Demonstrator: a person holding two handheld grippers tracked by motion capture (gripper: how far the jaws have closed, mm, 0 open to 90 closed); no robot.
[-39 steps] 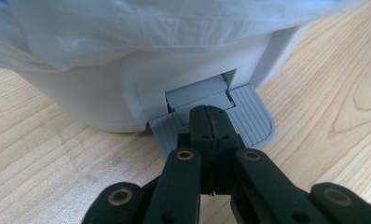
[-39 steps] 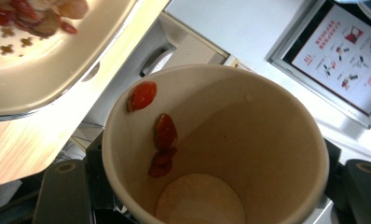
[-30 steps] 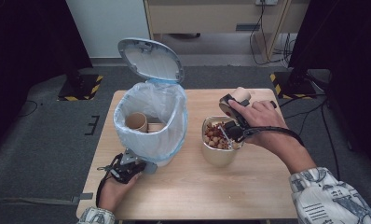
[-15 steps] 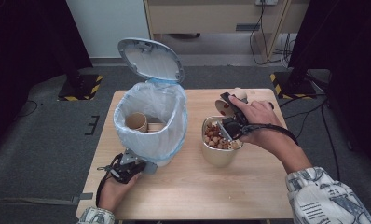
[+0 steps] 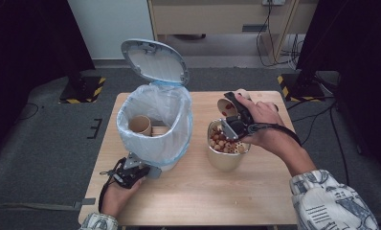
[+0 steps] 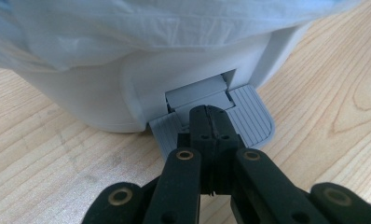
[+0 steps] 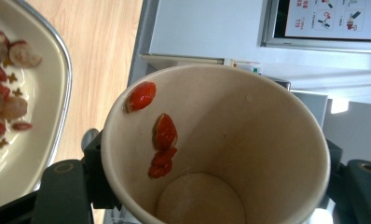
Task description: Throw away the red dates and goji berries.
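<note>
Two grippers work: left [image 6: 210, 122] closed on pedal [image 6: 249, 119]; right [image 5: 232, 125] grips cup [image 7: 249, 140], now tipped over bowl [image 5: 225, 158], probably nearly emptied

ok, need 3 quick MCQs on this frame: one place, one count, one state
1. Where does the left claw rest?
A on the bin's pedal
B in the bowl
C on the lid

2. How many paper cups lie inside the bin?
A none
B two
C five

3. The bin's lid is:
A shut
B off, on the table
C raised

Key: 1 A, shut tips sit on the grey pedal; 2 B, two brown cups show in the liner; 3 C, it stands up behind the rim.
</note>
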